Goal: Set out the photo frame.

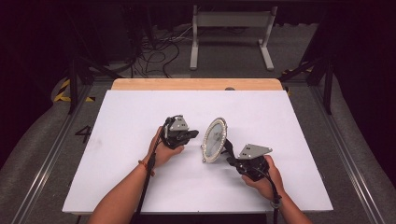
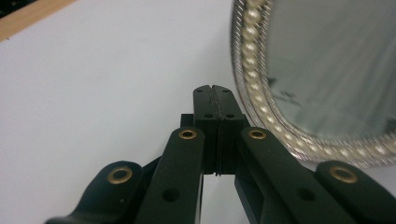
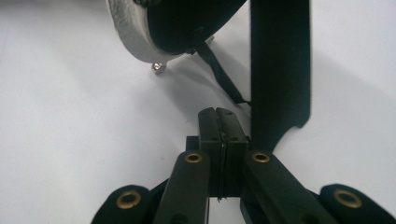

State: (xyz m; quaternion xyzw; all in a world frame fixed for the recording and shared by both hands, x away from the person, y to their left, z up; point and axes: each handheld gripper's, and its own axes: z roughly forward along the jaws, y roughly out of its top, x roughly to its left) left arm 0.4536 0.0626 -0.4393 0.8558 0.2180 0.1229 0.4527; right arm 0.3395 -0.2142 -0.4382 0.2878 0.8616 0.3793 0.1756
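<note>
Handling: mirror [image 1: 214,139] at frame centre, fragile glass, light (likely); grip beaded rim or stand [image 3: 279,65].
Tongs: left gripper [image 2: 215,88], right gripper [image 3: 217,112] clenched empty.

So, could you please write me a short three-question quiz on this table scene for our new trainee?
1. True or false: the left gripper has its jaws shut with nothing between them.
2. Multiple choice: the oval mirror is A) lying flat, B) standing propped on its black back stand, C) lifted by a gripper.
3. Which side of the mirror does the right gripper face?

Key
1. True; the pads meet on nothing.
2. B; it stands on the white table, apart from both grippers.
3. Its dark back, beside the stand; the right gripper's jaws are shut and empty too.
</note>
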